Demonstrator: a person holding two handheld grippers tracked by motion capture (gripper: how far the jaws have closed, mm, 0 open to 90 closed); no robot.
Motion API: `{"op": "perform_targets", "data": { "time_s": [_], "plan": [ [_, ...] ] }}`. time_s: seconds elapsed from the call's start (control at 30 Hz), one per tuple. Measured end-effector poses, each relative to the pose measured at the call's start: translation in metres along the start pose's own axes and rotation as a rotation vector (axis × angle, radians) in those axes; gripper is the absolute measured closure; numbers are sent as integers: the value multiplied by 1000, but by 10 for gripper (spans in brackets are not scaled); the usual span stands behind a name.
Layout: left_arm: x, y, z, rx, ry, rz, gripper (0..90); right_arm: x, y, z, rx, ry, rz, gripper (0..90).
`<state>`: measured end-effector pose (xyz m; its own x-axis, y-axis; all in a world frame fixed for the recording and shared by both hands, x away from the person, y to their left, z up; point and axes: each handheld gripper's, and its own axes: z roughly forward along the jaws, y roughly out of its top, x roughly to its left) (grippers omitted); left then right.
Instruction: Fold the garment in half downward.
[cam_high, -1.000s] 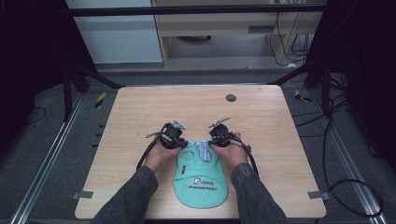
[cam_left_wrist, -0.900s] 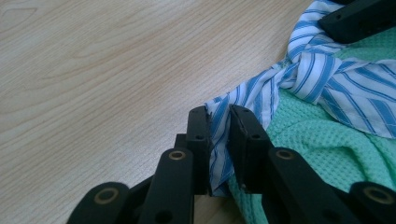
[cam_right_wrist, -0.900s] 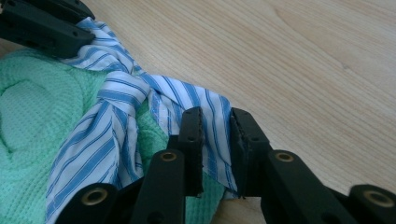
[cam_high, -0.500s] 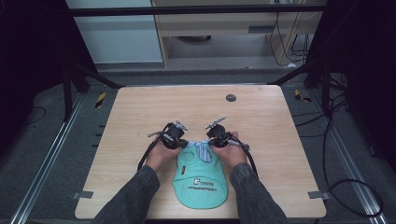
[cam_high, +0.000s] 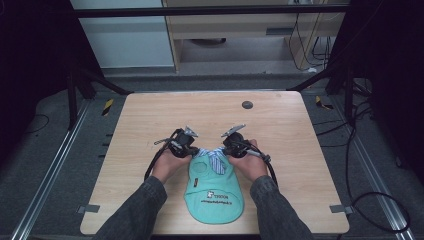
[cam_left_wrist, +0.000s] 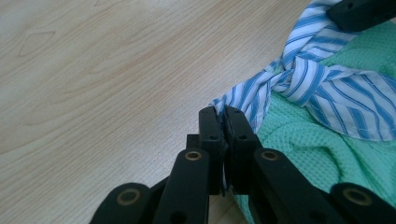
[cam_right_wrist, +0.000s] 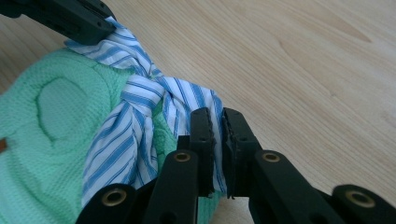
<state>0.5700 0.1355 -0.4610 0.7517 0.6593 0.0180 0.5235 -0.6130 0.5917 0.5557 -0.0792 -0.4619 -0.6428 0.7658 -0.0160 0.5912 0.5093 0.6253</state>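
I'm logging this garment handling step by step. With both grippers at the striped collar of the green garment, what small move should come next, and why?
Probably lift both ends together a little. The left gripper and right gripper are each shut on the striped collar, one at either side of its knot, while the green garment lies flat on the table. An even, slight lift would test both holds.

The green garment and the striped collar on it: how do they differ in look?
The green garment is plain mint with a waffle-like texture; the striped collar is smooth, white with blue stripes. The garment lies spread flat; the collar is knotted. Both are cloth, resting on the wooden table.
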Motion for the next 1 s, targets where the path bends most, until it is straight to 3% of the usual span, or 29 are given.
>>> {"op": "perform_targets", "data": {
  "time_s": [0.33, 0.83, 1.0],
  "plan": [
    [0, 10, -22, -36, 2, 27, 876, 4, 8, -24, -48, -4, -43, 834],
    [-4, 14, -33, -40, -7, 102, 876, 5, 9, -32, -61, -12, -120, 835],
    [-3, 13, -34, -39, -16, 109, 876, 5, 9, -33, -64, -9, -146, 835]
  ]
}}
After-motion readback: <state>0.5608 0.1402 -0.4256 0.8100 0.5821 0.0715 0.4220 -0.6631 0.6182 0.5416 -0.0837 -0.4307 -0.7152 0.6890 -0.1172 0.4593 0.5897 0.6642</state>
